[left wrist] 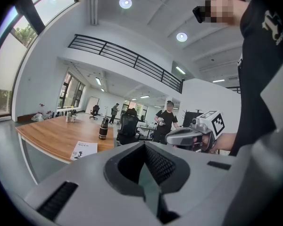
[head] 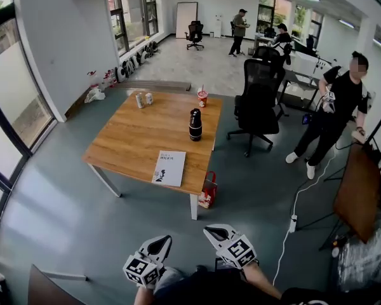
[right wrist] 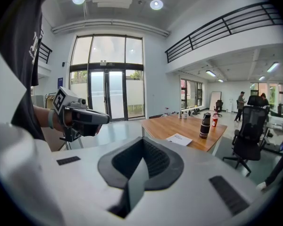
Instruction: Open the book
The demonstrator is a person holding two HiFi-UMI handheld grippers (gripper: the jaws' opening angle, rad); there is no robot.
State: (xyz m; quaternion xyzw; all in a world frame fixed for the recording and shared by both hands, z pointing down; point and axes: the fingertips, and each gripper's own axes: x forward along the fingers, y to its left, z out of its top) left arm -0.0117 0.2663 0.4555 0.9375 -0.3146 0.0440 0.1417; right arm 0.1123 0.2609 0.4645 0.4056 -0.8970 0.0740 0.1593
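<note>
The book lies shut, white cover up, near the front edge of the wooden table, well ahead of both grippers. It also shows small in the left gripper view as the book and in the right gripper view as the book. My left gripper and right gripper hang side by side over the floor, short of the table, both shut and empty. In their own views the left gripper and right gripper show jaws closed together.
A black bottle, a red cup and cans stand on the table. A red bag sits by its near leg. A black office chair, a standing person, a floor cable and a dark board are at the right.
</note>
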